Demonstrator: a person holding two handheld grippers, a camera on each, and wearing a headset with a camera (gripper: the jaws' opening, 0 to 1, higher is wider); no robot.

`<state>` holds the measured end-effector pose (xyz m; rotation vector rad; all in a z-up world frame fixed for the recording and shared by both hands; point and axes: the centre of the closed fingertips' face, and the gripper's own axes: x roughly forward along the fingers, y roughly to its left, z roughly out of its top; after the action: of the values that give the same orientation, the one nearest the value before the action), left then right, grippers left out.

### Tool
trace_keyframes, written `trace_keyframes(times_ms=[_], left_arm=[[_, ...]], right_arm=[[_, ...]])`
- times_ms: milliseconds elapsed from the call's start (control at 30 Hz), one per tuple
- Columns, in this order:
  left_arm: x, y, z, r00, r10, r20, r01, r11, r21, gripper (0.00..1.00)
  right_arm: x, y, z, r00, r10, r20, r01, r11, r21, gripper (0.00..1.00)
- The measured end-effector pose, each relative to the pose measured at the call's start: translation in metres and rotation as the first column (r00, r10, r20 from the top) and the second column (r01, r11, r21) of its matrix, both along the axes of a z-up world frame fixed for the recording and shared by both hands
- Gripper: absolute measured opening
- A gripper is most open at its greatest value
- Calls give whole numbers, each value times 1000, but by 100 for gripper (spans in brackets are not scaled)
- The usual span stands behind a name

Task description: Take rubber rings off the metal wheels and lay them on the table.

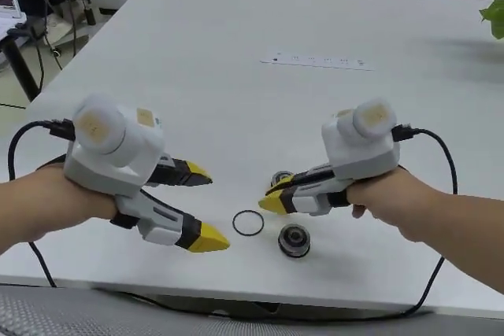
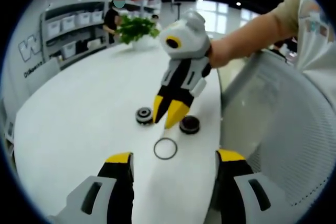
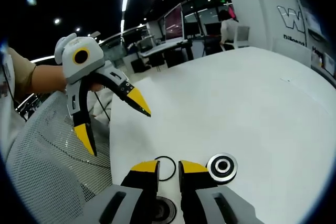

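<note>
Head view: rubber ring seemingly flat

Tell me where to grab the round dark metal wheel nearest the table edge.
Probably across its outer rim, from straight above: the round dark metal wheel lies flat on the white table, hub up, so its curved sides offer the jaws opposing faces.
</note>
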<state>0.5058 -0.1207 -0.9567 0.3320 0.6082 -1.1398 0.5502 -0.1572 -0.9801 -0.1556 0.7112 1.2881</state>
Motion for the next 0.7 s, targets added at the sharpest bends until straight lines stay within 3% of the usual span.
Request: trace_keyframes(times_ms=[333,533,700], left_arm=[[1,-18,5,999,-38,4,38,999,-10,63],[3,-27,7,998,-55,6,55,998,-12,62],[4,-36,5,998,-69,2,69,998,-10,61]], right_arm=[[-2,-20,20,1000,-13,28,12,999,45,15],[-6,-33,24,999,-17,44,14,998,54,19],[-14,-46,19,999,-8,47,6,999,44,21]])
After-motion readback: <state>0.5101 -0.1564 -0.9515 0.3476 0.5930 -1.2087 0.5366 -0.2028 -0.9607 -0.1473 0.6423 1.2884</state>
